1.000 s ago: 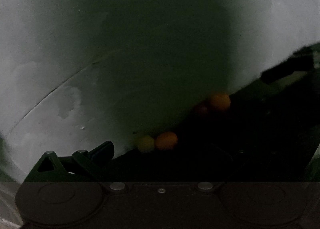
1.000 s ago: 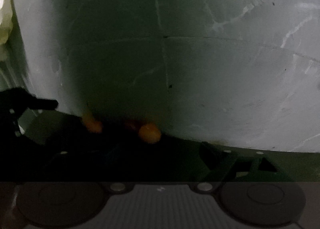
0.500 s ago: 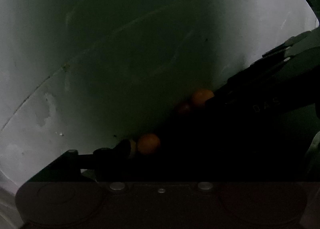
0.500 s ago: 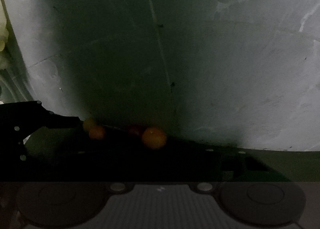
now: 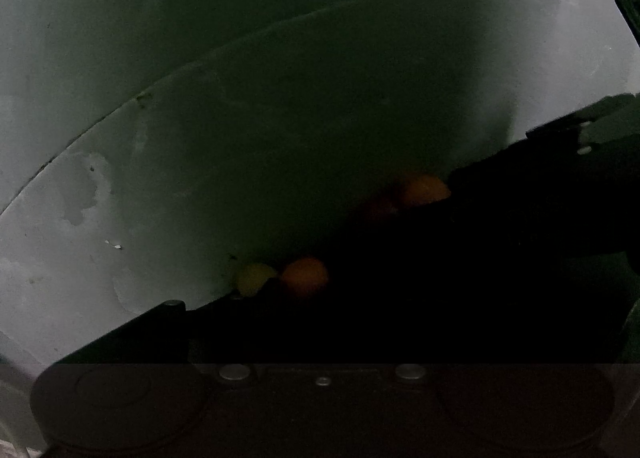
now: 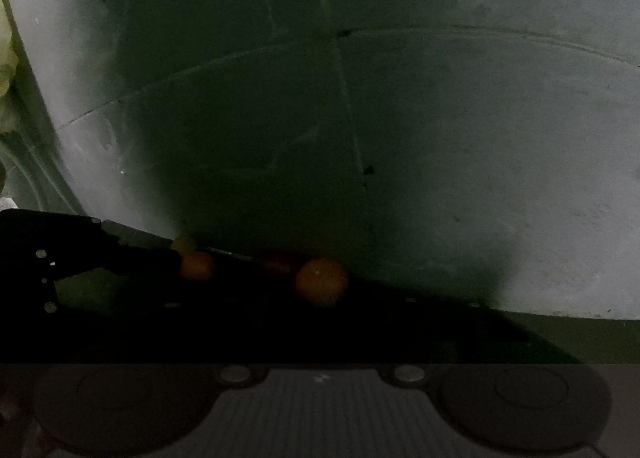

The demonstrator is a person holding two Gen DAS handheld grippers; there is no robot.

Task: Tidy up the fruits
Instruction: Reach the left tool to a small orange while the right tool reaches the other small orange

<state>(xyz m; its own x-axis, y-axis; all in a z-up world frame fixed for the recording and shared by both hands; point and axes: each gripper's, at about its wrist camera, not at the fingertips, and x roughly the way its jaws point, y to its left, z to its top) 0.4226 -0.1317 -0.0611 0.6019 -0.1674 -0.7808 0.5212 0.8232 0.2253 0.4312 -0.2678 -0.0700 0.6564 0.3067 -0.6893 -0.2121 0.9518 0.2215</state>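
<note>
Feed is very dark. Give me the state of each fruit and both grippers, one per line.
Yellow fruit: resting by the wall, ungripped.
Near orange fruit: resting beside it, ungripped.
Far orange fruit: resting, free.
Reddish fruit: behind it, dim.
Left gripper: at the near orange fruit; jaws unclear.
Right gripper: jaws unclear.

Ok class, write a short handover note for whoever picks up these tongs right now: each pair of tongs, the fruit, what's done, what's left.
Left tongs: tips beside the left-hand orange; too dark to tell whether open or shut.
Right tongs: tips by the right-hand orange; same doubt.
Fruit: both oranges, a yellow fruit and a red fruit lie in a row along the grey surface.
Done: nothing visibly sorted.
Left: all four fruits.
</note>
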